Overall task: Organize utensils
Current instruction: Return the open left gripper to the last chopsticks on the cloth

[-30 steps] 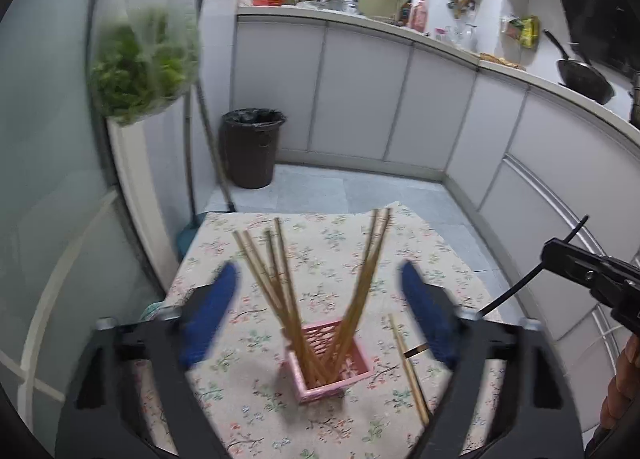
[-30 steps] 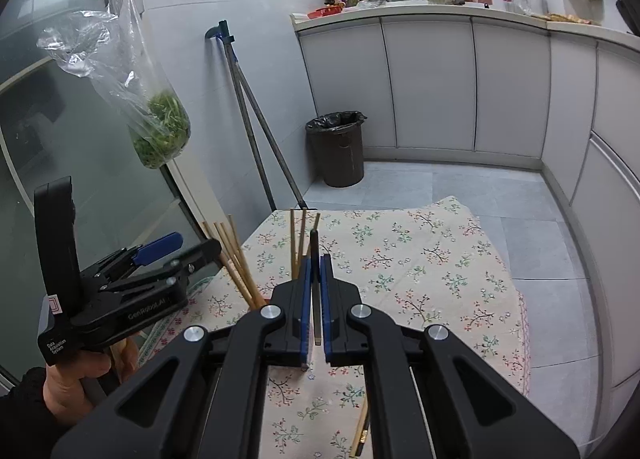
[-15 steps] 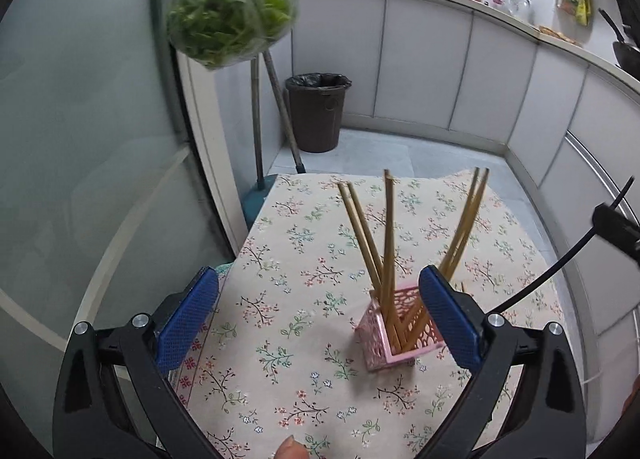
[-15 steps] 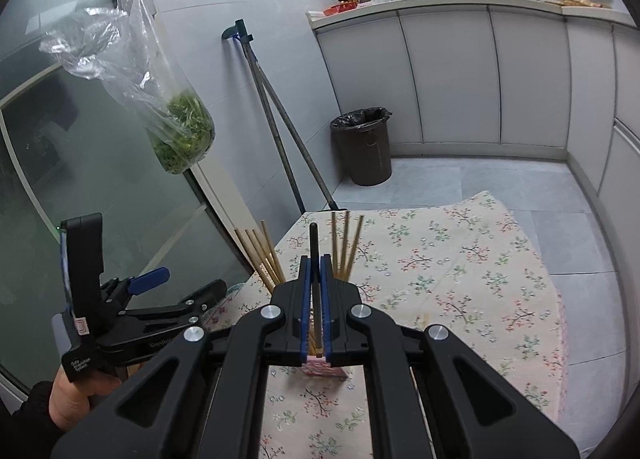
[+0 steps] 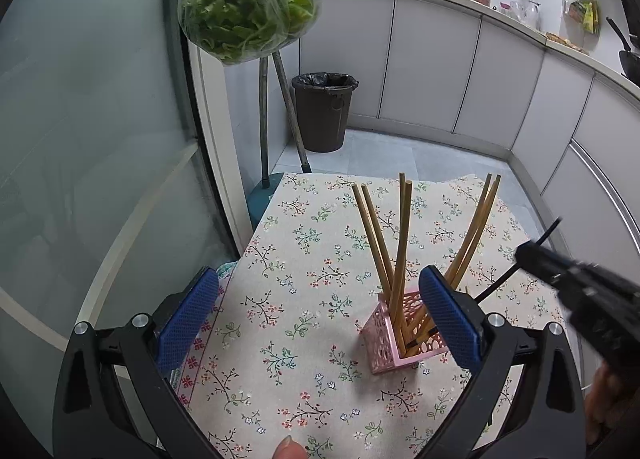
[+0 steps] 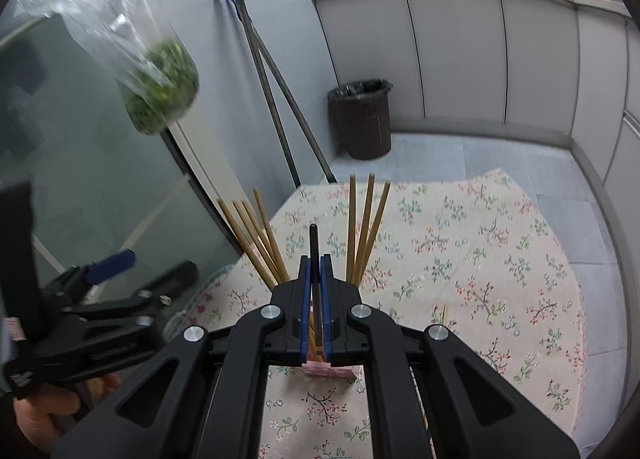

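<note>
A pink lattice holder point(image 5: 394, 341) stands on the floral tablecloth point(image 5: 304, 259) with several wooden chopsticks point(image 5: 400, 243) upright in it. My left gripper point(image 5: 316, 319) is open and empty, low over the cloth to the holder's left. My right gripper point(image 6: 316, 291) is shut on a black chopstick point(image 6: 314, 247), held right above the holder point(image 6: 320, 369); its lower end reaches into the holder point(image 5: 418, 337). The wooden chopsticks also show in the right wrist view point(image 6: 360, 231). The right gripper shows blurred in the left wrist view point(image 5: 532, 255).
A loose wooden chopstick point(image 6: 443, 313) lies on the cloth right of the holder. A bag of greens point(image 5: 248, 7) hangs above the table's far left. A glass door point(image 5: 92, 179) borders the left side. A dark bin point(image 5: 324, 111) stands on the floor beyond.
My right gripper has moved down and in over the holder with the black chopstick, whose tip now sits in the holder. My left gripper has drawn off to the left.
</note>
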Motion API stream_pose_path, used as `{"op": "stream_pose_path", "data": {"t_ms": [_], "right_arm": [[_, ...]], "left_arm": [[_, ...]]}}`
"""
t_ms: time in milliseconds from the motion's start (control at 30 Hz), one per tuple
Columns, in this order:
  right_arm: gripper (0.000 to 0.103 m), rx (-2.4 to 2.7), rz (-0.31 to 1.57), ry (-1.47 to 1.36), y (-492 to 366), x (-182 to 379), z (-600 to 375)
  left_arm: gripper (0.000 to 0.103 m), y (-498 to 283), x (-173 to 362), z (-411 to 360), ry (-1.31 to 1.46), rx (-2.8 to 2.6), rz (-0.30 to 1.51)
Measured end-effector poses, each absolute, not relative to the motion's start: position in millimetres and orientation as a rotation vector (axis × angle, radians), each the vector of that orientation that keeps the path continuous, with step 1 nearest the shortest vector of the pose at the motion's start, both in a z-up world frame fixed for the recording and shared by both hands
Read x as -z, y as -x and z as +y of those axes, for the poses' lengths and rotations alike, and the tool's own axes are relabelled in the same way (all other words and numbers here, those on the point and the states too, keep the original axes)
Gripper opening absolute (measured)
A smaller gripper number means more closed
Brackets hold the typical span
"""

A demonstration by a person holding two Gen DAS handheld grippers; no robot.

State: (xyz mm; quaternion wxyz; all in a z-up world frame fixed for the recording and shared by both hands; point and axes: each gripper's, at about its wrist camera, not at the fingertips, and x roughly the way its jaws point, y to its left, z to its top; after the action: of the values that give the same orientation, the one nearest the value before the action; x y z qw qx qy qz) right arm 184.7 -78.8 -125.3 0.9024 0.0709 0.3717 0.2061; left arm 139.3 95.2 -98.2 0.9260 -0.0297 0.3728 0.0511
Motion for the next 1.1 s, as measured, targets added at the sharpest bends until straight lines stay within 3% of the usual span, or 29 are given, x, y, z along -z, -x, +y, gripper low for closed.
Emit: {"op": "stream_pose_path", "data": {"t_ms": [500, 767, 1000, 1100], "right_arm": [[0.005, -0.397, 0.857, -0.160, -208.4, 159.1, -73.8], [0.012, -0.393, 0.810, -0.205, -207.6, 148.7, -86.5], [0.052, -0.357, 0.726, -0.248, -195.5, 123.4, -110.7], [0.079, -0.290, 0.680, -0.236, -187.7, 113.6, -125.7]], "left_arm": [[0.096, -141.7, 104.6, 98.5, 0.064, -0.110, 0.786], [0.096, -142.5, 105.2, 98.3, 0.063, -0.111, 0.787], [0.096, -139.0, 104.2, 95.7, 0.061, -0.113, 0.769], [0.096, -135.2, 100.8, 90.0, 0.058, -0.106, 0.751]]}}
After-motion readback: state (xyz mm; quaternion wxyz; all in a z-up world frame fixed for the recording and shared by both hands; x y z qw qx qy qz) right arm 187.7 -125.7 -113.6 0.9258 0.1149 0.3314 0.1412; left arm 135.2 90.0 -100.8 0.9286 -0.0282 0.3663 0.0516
